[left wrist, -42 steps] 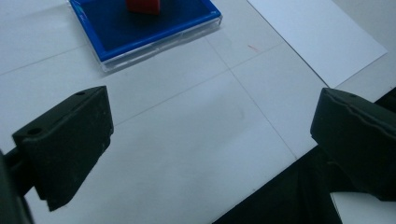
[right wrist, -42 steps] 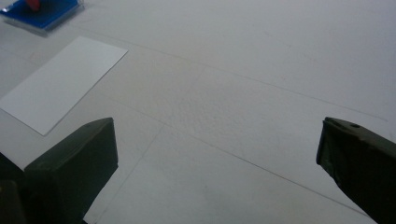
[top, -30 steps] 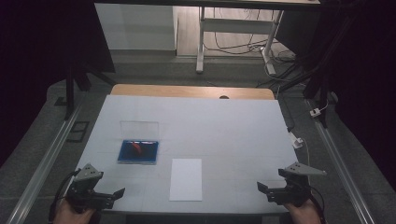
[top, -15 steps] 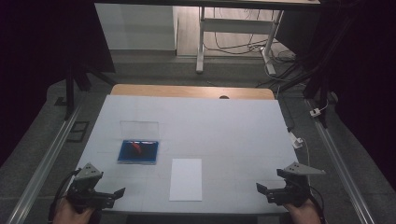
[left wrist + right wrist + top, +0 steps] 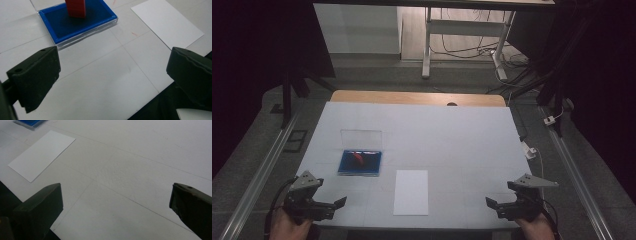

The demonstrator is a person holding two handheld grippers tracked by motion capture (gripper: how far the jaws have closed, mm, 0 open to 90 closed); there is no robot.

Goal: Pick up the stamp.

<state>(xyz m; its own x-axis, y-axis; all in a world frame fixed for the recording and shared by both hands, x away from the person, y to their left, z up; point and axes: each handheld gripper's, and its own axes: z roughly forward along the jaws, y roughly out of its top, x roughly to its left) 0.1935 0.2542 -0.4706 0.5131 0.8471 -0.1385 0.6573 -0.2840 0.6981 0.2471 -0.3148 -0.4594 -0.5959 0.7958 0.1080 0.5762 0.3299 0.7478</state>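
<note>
- Landmark: blue tray [image 5: 359, 163], left of centre on the white table [image 5: 462, 135]. Clear lid [image 5: 361, 138] stands open at its far edge.
- Red block [image 5: 75, 7] sits inside the tray, upright, standing on the tray floor. In the high view it reads as a red smear on the blue.
- White card [image 5: 411, 192] lies flat just right of the tray and nearer the person, not touching it. Nothing on it.
- Left gripper [image 5: 339, 203]: released, jaws spread wide, empty. It sits near the table's front edge, on the person's side of the tray, aimed towards it; the left gripper view has the tray straight ahead between the jaws.
- Right gripper [image 5: 491, 204]: also released, jaws wide, empty. Well apart from the tray, far to its right, at the front edge. Its own view has the card [image 5: 41, 155] ahead-left and a corner of the tray [image 5: 30, 123] beyond.
- Progress, my read: nothing gripped and no contact, so effectively the start.
- Block is in the tray, untouched; card is bare.
- Likely work: left takes the block out of the tray, probably to the card. Can't confirm the target.
- Left to do: approach, close on the block, lift it clear of the tray rim, place it.
</note>
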